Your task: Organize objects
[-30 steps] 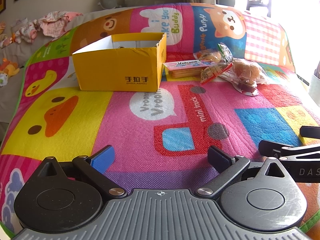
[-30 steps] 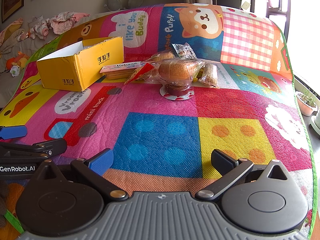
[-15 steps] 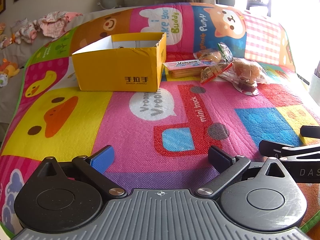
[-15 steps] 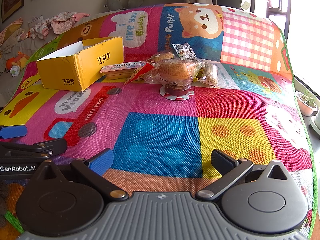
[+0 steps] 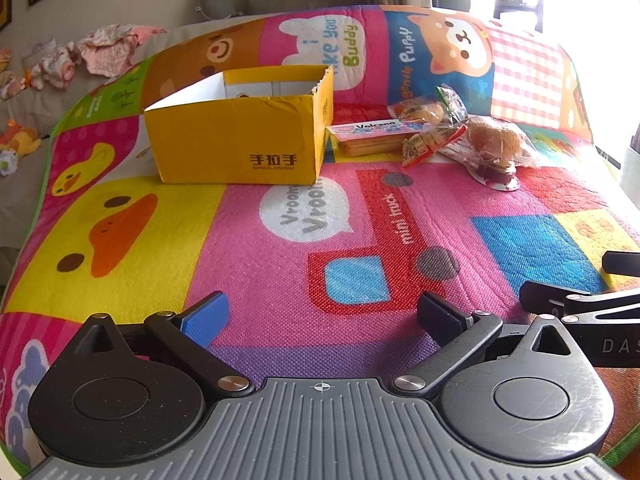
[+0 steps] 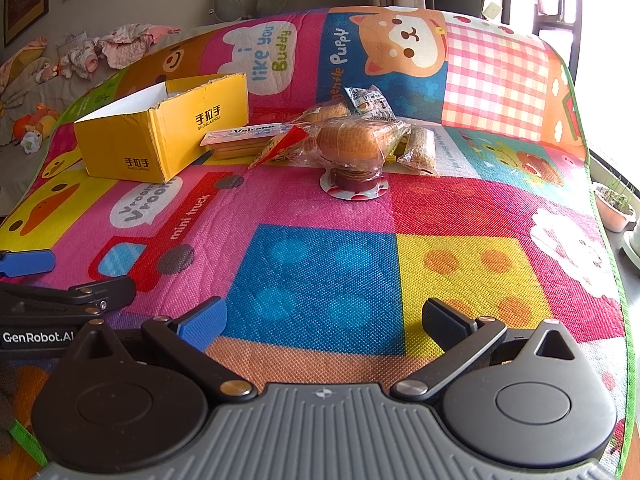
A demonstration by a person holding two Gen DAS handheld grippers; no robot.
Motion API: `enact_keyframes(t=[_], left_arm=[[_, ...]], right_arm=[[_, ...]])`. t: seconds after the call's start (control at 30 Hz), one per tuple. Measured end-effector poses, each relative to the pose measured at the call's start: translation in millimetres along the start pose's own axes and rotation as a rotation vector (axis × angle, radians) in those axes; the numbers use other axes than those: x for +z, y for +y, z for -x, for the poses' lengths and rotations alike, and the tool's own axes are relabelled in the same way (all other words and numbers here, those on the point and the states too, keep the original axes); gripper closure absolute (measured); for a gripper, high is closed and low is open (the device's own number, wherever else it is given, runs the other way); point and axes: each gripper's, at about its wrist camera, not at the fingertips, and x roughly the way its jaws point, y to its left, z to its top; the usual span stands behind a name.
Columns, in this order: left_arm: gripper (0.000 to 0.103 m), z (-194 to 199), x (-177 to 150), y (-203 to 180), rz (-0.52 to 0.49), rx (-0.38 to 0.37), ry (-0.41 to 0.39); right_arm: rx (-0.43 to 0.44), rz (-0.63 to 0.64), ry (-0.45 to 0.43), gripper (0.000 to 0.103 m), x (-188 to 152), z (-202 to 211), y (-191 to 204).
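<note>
An open yellow cardboard box [image 5: 240, 136] [image 6: 160, 136] stands on the colourful play mat [image 5: 280, 280] at the far left. To its right lies a pile of wrapped snacks: a flat "Volcano" wafer pack [image 5: 368, 136] [image 6: 244, 140], a bagged bun [image 5: 494, 142] [image 6: 348, 142], a red-lidded cup [image 6: 354, 184] beneath it, and several small packets [image 6: 368, 98]. My left gripper [image 5: 324, 314] is open and empty, low over the mat's near edge. My right gripper [image 6: 324, 320] is open and empty, beside it on the right.
Each gripper shows at the other view's edge: the right one [image 5: 580, 304] and the left one [image 6: 60, 296]. Clothes and toys [image 6: 100, 52] lie on the bed behind. A potted plant [image 6: 614, 204] stands past the mat's right edge.
</note>
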Motion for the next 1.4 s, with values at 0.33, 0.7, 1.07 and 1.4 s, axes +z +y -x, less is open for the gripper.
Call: enact_keyframes(t=[0.33, 0.7, 1.07, 1.4], left_arm=[[0.001, 11.2, 39.3, 7.8, 0.05, -0.096, 0.404], [0.001, 52.2, 156.3, 65.0, 0.052, -0.067, 0.359], [0.008, -120.9, 247.8, 169.0, -0.003, 0.018, 0.354], [0.091, -151.5, 200.4, 156.5, -0.15, -0.106, 0.515]], right_arm=[[0.123, -0.139, 0.176, 0.0, 30.1, -3.7, -27.9], [-0.044, -0.072, 0.53, 0.0, 66.8, -45.9, 3.7], [-0.164, -0.278, 0.757, 0.0, 84.4, -65.8, 2.8], [-0.131, -0.396, 0.785, 0.0, 140.5, 23.7, 32.3]])
